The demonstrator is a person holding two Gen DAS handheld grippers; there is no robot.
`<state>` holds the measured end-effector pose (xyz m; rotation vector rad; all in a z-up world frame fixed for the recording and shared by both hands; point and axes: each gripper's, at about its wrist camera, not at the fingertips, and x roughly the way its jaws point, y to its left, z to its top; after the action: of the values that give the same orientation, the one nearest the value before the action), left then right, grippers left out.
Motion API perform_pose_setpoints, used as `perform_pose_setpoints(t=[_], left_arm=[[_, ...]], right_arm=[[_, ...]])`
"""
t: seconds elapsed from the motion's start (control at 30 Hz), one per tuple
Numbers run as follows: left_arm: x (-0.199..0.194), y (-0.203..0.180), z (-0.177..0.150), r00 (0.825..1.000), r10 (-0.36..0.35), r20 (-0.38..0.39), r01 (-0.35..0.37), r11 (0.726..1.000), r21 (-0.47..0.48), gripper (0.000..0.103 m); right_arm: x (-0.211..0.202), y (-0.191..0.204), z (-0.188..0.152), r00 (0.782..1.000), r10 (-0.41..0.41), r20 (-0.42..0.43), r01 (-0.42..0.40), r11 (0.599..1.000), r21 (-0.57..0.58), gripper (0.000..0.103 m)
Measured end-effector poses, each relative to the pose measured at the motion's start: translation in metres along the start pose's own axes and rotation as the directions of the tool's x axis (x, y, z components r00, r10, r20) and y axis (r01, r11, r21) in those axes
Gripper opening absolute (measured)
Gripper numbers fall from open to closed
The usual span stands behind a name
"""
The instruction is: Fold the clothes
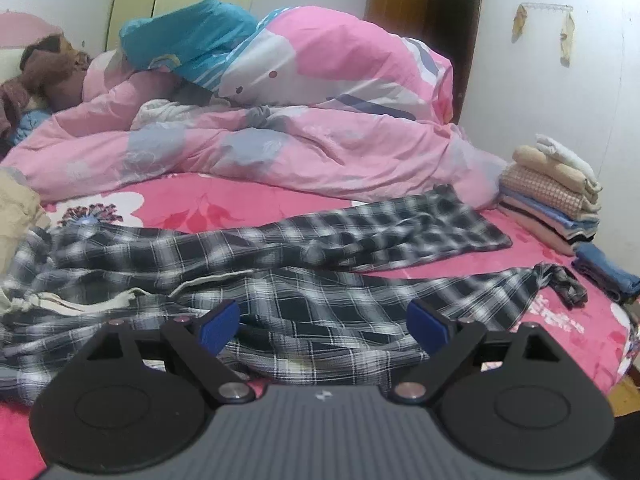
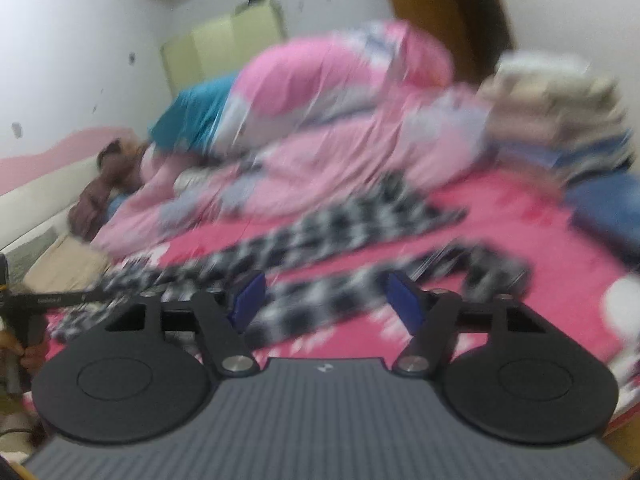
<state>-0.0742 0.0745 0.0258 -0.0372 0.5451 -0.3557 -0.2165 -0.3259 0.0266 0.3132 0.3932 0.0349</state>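
Black-and-white plaid trousers (image 1: 280, 264) lie spread across the pink bed sheet (image 1: 240, 204), waist at the left, two legs running right. My left gripper (image 1: 323, 326) is open and empty, just above the near leg. In the blurred right wrist view the plaid trousers (image 2: 320, 240) lie ahead, and my right gripper (image 2: 326, 300) is open and empty above the near leg. The other handheld gripper (image 2: 36, 304) shows at the left edge there.
A rumpled pink duvet (image 1: 280, 120) with a blue pillow (image 1: 188, 36) fills the back of the bed. A stack of folded clothes (image 1: 552, 196) and folded blue jeans (image 1: 608, 276) sit at the right edge. A beige garment (image 1: 16, 216) lies at the left.
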Motion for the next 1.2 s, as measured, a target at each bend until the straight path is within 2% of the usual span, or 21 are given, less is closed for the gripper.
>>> perform_pose_setpoints(t=[0.07,0.1,0.2,0.37,0.43,0.57,0.67,0.83,0.93,1.07,1.2], left_arm=[[-0.001,-0.002,0.005,1.0,0.003,0.007,-0.003,1.0,0.016,0.091],[0.0,-0.005,0.009,1.0,-0.001,0.011,0.0,1.0,0.028,0.091],[0.009,-0.017,0.021,1.0,0.002,0.02,-0.003,0.998,0.068,0.093],[0.04,-0.036,0.016,0.999,0.032,-0.025,-0.03,0.998,0.062,0.095],[0.049,-0.038,0.007,0.998,0.032,-0.05,-0.03,0.999,0.039,0.095],[0.06,-0.04,-0.004,0.996,0.037,-0.085,-0.033,0.998,0.044,0.095],[0.063,-0.042,-0.004,0.996,0.033,-0.084,-0.029,0.998,0.048,0.095],[0.073,-0.051,0.004,0.997,-0.01,-0.07,0.016,0.997,0.078,0.095],[0.087,-0.061,0.016,0.996,-0.033,-0.079,0.041,0.994,0.105,0.095],[0.116,-0.082,0.043,0.997,-0.019,-0.077,0.031,0.988,0.15,0.095],[0.143,-0.092,0.073,0.989,-0.043,-0.142,0.058,0.993,0.103,0.095]], right_arm=[[0.033,0.0,-0.004,0.994,0.05,-0.099,-0.046,0.998,0.043,0.049],[0.048,0.0,-0.005,0.987,0.077,-0.143,-0.068,0.995,0.067,0.047],[0.098,0.006,-0.009,0.954,0.163,-0.25,-0.138,0.984,0.115,0.039],[0.164,0.04,-0.021,0.945,0.133,-0.299,-0.165,0.983,-0.085,0.038],[0.179,0.043,-0.031,0.934,0.147,-0.324,-0.179,0.982,-0.068,0.038],[0.194,0.05,-0.049,0.92,0.156,-0.358,-0.203,0.975,-0.096,0.038],[0.196,0.049,-0.056,0.922,0.161,-0.352,-0.22,0.966,-0.133,0.039],[0.197,0.045,-0.053,0.922,0.179,-0.343,-0.251,0.952,-0.178,0.037],[0.198,0.042,-0.048,0.913,0.181,-0.365,-0.268,0.942,-0.203,0.038],[0.211,0.02,-0.04,0.891,0.263,-0.37,-0.317,0.944,-0.094,0.038],[0.224,-0.005,-0.032,0.861,0.346,-0.372,-0.349,0.935,0.062,0.037]])
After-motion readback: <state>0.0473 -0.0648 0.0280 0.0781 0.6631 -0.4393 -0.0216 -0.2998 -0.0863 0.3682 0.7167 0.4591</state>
